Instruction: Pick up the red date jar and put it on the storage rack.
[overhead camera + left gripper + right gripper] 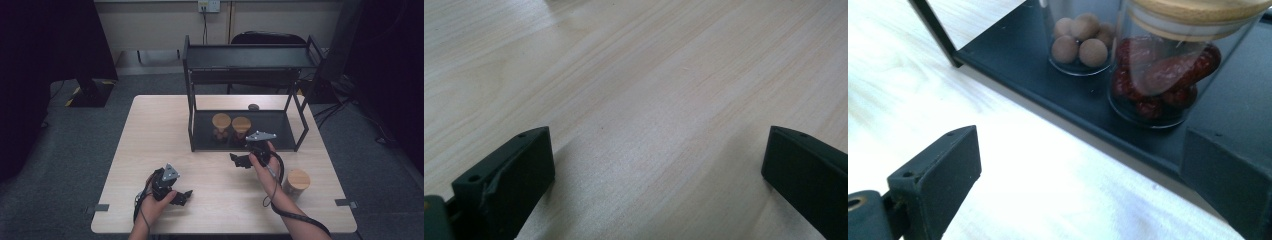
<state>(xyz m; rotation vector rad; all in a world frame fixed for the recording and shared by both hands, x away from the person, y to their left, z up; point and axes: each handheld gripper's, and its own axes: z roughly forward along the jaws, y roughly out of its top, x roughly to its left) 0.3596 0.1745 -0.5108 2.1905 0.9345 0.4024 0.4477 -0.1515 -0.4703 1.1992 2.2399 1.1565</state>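
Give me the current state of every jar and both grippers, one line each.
Left gripper: open, empty, over bare table.
Right gripper: open, empty, facing the rack's bottom shelf.
Jar of red fruit: upright on the shelf, wooden lid on.
Jar of brown balls: upright on the shelf beside it; lid on in the high view.
Third jar: upright on the table, lid on.

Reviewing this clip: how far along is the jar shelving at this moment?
Two lidded jars already stand on the rack's lower shelf: the jar of brown balls and the jar of red fruit. The right gripper is open and empty just in front of them. A third jar stands on the table by the right forearm, apparently left to shelve. The left gripper is open over bare table.
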